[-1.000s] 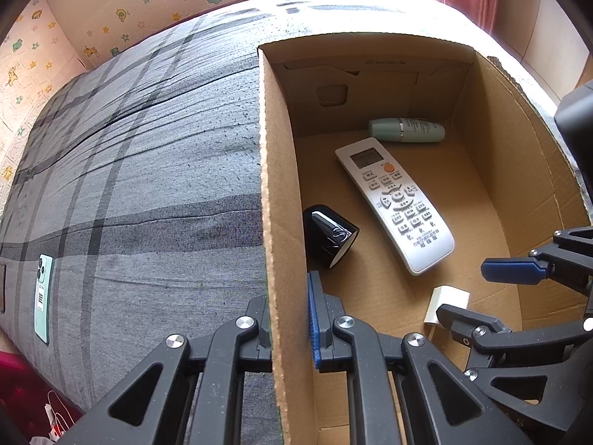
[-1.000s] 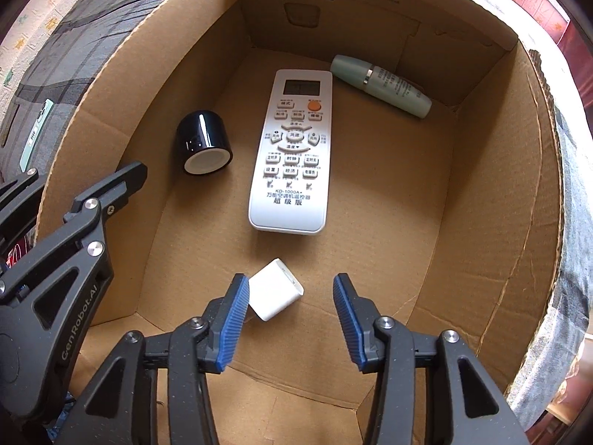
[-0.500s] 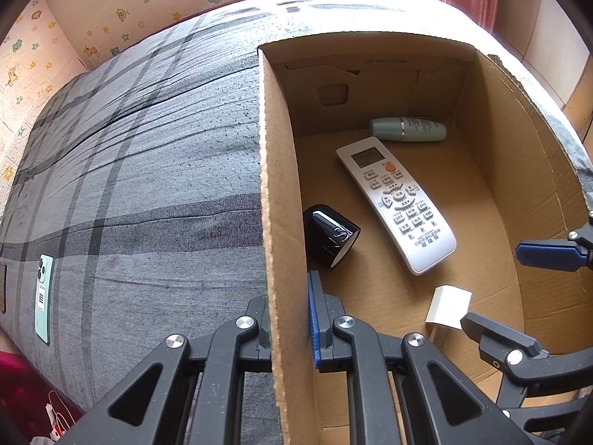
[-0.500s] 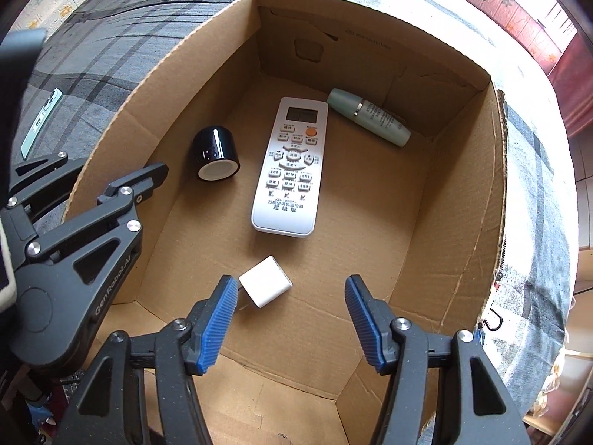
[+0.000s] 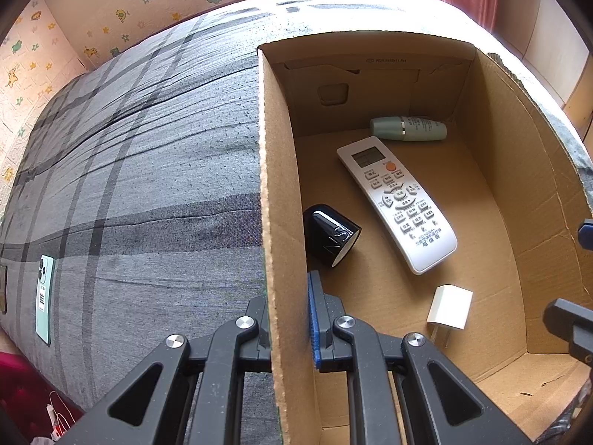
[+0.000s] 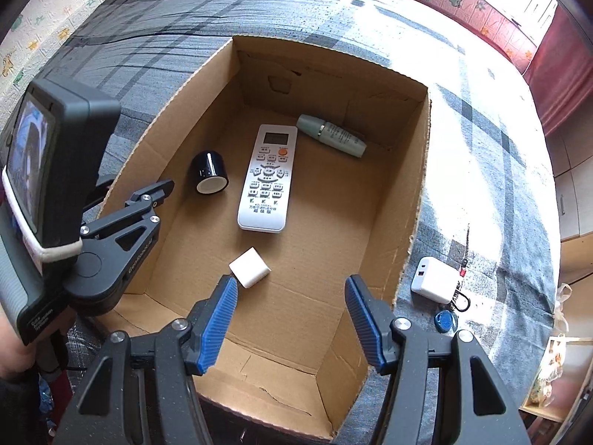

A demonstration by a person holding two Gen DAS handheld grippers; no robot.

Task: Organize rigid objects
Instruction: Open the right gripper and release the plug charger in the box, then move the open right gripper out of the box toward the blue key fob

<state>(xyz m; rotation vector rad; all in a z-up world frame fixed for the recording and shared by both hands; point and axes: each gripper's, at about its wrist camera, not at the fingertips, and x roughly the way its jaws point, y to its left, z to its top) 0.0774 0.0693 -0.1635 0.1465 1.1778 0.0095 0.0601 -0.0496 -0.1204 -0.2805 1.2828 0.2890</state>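
My left claw (image 5: 289, 319) pinches the box (image 6: 415, 200) wall; my right claw (image 6: 291, 319), half-open and empty, hangs nearer the charger (image 6: 433, 280) lying outside, to its right.

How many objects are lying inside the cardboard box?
4: a green bottle by the far wall, a white remote mid-floor, a black cylinder beside the remote near the left wall, and a white cube nearest the camera. The floor under the near wall is hidden.

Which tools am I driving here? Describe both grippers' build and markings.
Both are black angular linkage frames with silver pivot bolts and ribbed blue finger pads. The left gripper has white lettering on its side plate and a small screen unit behind it. The right gripper shows the same build.
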